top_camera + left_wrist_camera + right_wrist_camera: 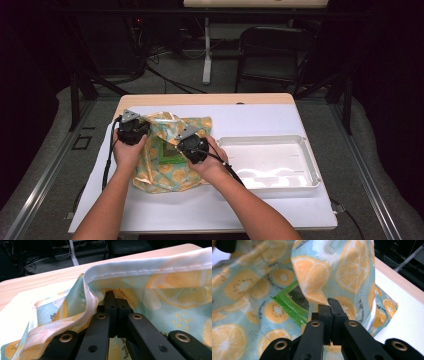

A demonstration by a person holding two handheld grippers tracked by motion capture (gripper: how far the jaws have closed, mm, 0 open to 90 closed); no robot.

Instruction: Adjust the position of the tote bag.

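While your left tool (pixel 134 131) and right tool (pixel 192 145) both clamp the fruit-print bag (pixel 167 170), it lies between them on the table (pixel 260 117).

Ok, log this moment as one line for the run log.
left tongs: shut on fruit-print bag | right tongs: shut on fruit-print bag | green packet: inside bag | white tray: empty

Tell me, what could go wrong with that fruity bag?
Both tongs, left and right, pinch only thin edges of the fruit-print cloth bag, so the cloth might slip free. The green packet at the opening could slide out or catch. The white tray close by might get bumped.
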